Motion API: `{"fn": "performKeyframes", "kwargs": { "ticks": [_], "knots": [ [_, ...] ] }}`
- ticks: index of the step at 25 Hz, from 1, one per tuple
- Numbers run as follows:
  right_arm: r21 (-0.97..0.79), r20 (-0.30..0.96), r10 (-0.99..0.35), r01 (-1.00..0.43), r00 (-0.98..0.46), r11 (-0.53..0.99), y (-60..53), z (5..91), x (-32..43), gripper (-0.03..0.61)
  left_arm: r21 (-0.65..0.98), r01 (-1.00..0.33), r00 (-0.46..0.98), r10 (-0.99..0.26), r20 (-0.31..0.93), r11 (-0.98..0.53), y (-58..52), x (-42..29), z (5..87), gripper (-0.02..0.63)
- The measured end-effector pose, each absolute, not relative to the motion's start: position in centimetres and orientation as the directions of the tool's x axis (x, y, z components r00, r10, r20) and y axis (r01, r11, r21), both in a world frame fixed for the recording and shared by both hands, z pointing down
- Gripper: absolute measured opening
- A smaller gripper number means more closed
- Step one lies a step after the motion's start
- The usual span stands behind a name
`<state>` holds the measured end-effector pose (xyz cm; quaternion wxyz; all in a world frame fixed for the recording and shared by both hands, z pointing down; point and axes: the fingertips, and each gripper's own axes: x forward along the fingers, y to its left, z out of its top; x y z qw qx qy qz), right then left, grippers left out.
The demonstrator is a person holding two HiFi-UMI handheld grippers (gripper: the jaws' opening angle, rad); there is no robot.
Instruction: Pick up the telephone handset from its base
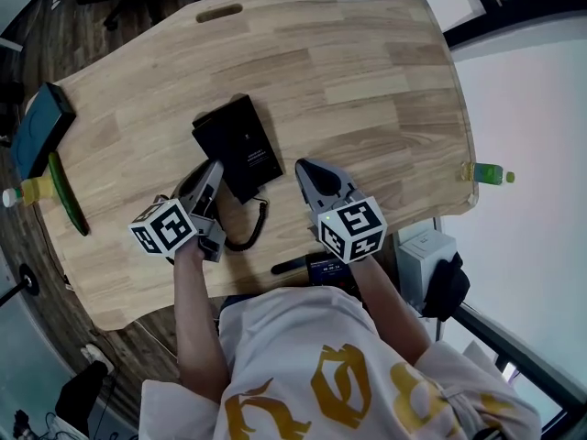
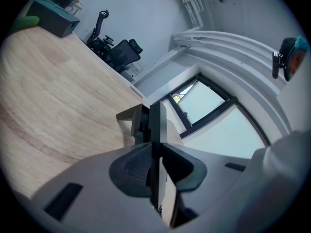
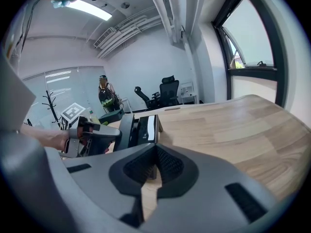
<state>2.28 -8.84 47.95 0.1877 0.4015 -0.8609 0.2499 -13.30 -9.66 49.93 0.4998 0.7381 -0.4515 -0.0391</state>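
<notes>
Your left tool (image 1: 216, 170) is clamped on the telephone handset (image 2: 156, 125) at the near-left edge of its base (image 1: 243, 140) on the desk (image 1: 367, 81), so squeeze firmly, lift straight up, and mind the coiled cord (image 1: 257, 229).

The tabletop (image 1: 367, 71) is showing pale wood grain in long planks. The telephone (image 1: 240, 145), its coiled cord (image 1: 254, 232) and the handset (image 2: 156, 127) are all showing black. The left gripper (image 1: 215, 169) and right gripper (image 1: 304, 166) are showing grey with dark ribbed pads, and their cubes (image 1: 353, 227) are carrying black-and-white square markers. The person is wearing a white shirt (image 1: 367, 337) with yellow print. At the right edge a bottle (image 1: 486, 173) is showing green and yellow. At the far left a box (image 1: 41, 126) is showing teal.
</notes>
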Motion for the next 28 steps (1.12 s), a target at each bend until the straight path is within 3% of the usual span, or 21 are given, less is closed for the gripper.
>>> {"fn": "performKeyframes", "kwargs": {
  "ticks": [11,28],
  "knots": [
    [-0.258,0.466,-0.648,-0.793,-0.603,0.553,-7.6,45.0,2.6,0.005,0.824,-0.552,0.572,-0.777,0.263,-0.128,-7.5,-14.3,45.5,0.074],
    [-0.236,0.314,-0.737,-0.801,-0.598,0.55,-2.2,38.4,2.0,0.005,0.809,-0.525,0.618,-0.772,0.148,-0.266,-1.0,-13.0,38.5,0.072]
  ]
}}
